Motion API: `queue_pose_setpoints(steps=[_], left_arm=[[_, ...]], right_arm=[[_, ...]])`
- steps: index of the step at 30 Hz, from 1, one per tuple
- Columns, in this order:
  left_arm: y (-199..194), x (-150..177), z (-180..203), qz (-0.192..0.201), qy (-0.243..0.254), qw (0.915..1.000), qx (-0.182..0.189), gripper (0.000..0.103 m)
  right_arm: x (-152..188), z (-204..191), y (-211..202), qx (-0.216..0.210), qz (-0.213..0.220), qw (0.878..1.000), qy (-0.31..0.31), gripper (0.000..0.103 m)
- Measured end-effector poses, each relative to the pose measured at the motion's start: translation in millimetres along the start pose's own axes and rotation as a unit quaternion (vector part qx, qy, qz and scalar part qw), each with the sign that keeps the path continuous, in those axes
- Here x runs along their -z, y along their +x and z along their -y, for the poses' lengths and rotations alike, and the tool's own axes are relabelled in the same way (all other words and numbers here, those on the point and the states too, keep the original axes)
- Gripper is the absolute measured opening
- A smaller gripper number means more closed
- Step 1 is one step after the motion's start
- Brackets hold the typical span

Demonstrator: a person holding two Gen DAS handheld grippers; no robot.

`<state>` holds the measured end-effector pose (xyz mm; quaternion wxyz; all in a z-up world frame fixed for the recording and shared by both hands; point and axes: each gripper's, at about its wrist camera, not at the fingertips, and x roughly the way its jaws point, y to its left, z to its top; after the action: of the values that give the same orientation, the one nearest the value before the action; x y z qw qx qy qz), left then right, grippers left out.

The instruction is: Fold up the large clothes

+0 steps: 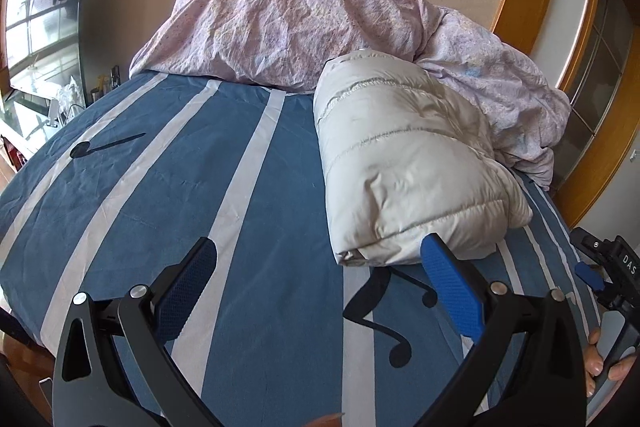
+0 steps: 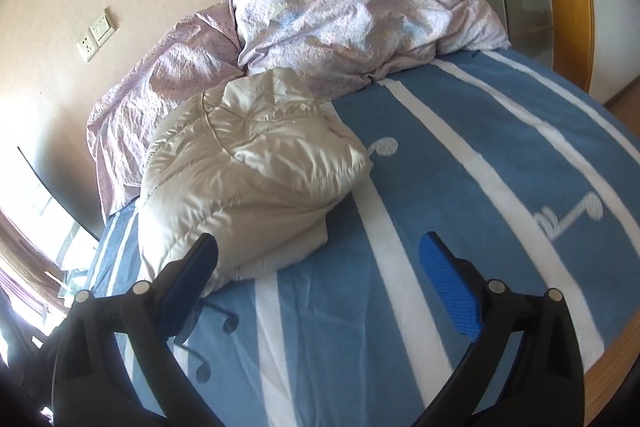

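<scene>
- The cream puffer jacket point(image 1: 404, 163) sits folded into a thick, puffy bundle, quilted seams running across its top.
- It lies on the blue-and-white striped bed point(image 1: 160, 195), lengthwise along the stripes, its far end pressed against the rumpled lilac duvet point(image 1: 280, 23).
- From the right wrist view the jacket point(image 2: 248, 179) shows shiny, creased fabric, a rounded top and layered folded edges at its near end.
- Nothing grips it; it rests free.

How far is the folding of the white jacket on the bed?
Done: the white puffy jacket lies in a compact folded bundle on the striped sheet, beside the pink duvet. In hand: nothing; the left gripper and right gripper are both open and empty. Left: seemingly nothing; no other unfolded clothing is visible.
</scene>
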<state>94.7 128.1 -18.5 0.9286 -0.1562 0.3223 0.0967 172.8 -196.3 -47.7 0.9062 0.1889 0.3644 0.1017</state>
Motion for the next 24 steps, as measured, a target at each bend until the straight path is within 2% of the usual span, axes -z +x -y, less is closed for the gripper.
queue_pose_setpoints(steps=[11,24], left_arm=[[-22,24,22,-0.015,0.033,0.9994,-0.002,0.102],[-25,32,46,-0.026,0.064,0.9976,-0.010,0.102]], right_arm=[[37,0,-27,-0.001,-0.006,1.000,0.005,0.100],[56,-12,-46,-0.005,-0.002,1.000,-0.015,0.100]])
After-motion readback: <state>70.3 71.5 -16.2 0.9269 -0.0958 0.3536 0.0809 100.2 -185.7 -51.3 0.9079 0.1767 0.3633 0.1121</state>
